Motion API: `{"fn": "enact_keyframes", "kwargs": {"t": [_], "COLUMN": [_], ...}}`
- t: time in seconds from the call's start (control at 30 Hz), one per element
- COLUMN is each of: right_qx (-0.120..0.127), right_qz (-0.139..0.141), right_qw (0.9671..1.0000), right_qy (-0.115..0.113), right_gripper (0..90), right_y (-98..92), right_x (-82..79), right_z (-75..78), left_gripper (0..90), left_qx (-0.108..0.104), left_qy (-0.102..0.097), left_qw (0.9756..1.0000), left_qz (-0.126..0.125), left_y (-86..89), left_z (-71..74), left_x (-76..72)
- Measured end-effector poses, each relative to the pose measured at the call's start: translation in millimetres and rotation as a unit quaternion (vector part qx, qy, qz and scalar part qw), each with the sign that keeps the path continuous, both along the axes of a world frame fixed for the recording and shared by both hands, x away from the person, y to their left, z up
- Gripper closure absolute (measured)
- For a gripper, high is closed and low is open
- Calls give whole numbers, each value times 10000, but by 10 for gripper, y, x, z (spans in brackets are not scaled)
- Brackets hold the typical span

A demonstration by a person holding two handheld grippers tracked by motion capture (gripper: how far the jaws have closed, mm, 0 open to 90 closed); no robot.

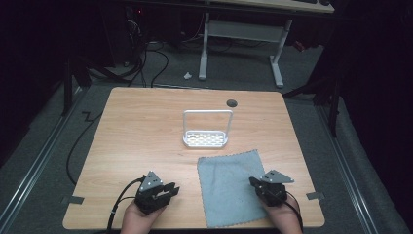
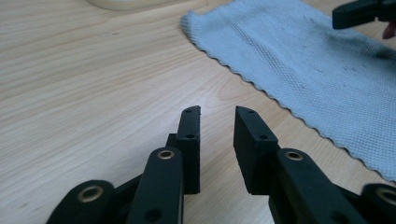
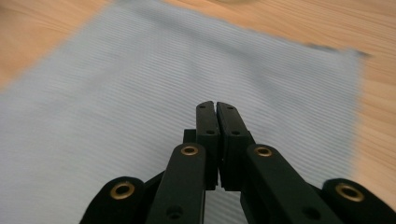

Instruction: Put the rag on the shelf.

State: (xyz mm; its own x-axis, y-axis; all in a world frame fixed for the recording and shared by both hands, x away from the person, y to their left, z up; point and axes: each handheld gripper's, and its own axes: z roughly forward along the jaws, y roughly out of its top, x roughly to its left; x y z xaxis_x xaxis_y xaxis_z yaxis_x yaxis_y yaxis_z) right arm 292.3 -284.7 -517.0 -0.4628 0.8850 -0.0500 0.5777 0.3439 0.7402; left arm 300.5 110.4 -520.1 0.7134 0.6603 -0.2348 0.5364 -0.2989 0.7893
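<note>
Hovering low: left hand-held gripper [image 1: 171,189] parted, right hand-held gripper [image 1: 253,182] pressed together over cloth [image 1: 229,187].

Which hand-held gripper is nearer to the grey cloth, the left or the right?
The right. The right hand-held gripper is over the grey cloth at its right edge; the left hand-held gripper is above bare table, left of it.
</note>
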Motion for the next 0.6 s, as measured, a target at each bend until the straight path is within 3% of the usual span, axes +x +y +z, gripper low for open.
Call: {"fn": "enact_keyframes", "kwargs": {"t": [0.1, 0.17, 0.3, 0.37, 0.5, 0.6], "right_qx": [-123, 0, -46, -158, -141, -113], "right_qz": [-178, -258, -189, -132, -127, -119], "right_qw": [9998, 9996, 9996, 9997, 9997, 9998], "right_qy": [19, 138, 185, 133, 139, 141], "right_gripper": [898, 899, 899, 899, 900, 900], "right_y": [-87, -164, -127, -79, -70, -82], "right_x": [30, 59, 55, 45, 40, 45], "right_z": [-34, -56, -83, -83, -85, -87], "left_gripper": [721, 720, 723, 742, 793, 866], "left_qx": [-22, -48, -81, -5, 113, 449], "left_qy": [113, 168, 263, 255, 261, 169], "left_qw": [9999, 9998, 9993, 9990, 9986, 9976], "left_qz": [-66, -137, -272, -369, -448, -507], "left_y": [-96, -157, -405, -559, -803, -913], "left_z": [-30, -41, -73, -94, -116, -117], "left_x": [-1, -2, 25, 55, 80, 83]}}
